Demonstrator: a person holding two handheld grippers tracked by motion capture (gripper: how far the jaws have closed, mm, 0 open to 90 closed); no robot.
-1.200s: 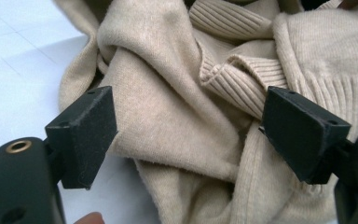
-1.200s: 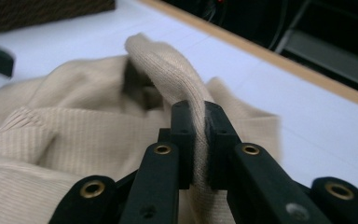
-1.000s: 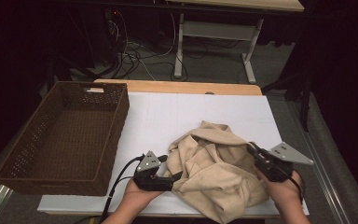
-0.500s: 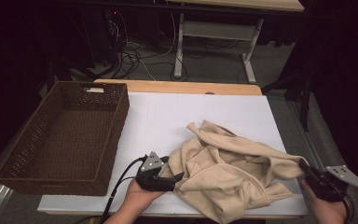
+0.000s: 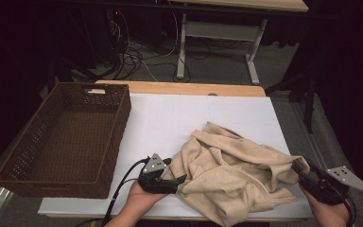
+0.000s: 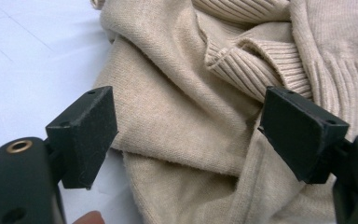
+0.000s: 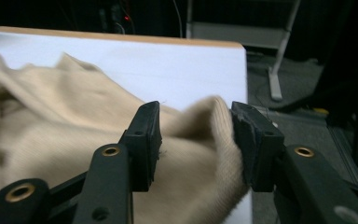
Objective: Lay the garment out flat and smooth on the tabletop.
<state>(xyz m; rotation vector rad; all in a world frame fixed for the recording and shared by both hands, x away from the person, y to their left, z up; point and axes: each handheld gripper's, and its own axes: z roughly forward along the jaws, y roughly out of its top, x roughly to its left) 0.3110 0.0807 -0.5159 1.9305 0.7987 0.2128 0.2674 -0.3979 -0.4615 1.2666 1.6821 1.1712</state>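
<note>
A beige knit sweater (image 5: 236, 175) lies rumpled on the white table cover (image 5: 179, 118), near the front right. My left gripper (image 5: 177, 171) rests at the sweater's left edge, open, its jaws wide apart over folds of the knit (image 6: 191, 107) without pressing them. My right gripper (image 5: 298, 166) is at the table's front right corner. Its jaws have just been opening, and a fold of the sweater (image 7: 200, 135) sits loosely between the right gripper's (image 7: 196, 140) pads.
A brown wicker basket (image 5: 118, 123), with nothing in it, stands on the left part of the table. The table's right edge (image 5: 283, 137) drops off beside my right hand. Behind the table are a desk frame (image 5: 217, 33) and cables on the floor.
My right gripper moved rightward to the table's corner, drawing part of the sweater out with it, and its jaws have parted. The left gripper stayed put.
</note>
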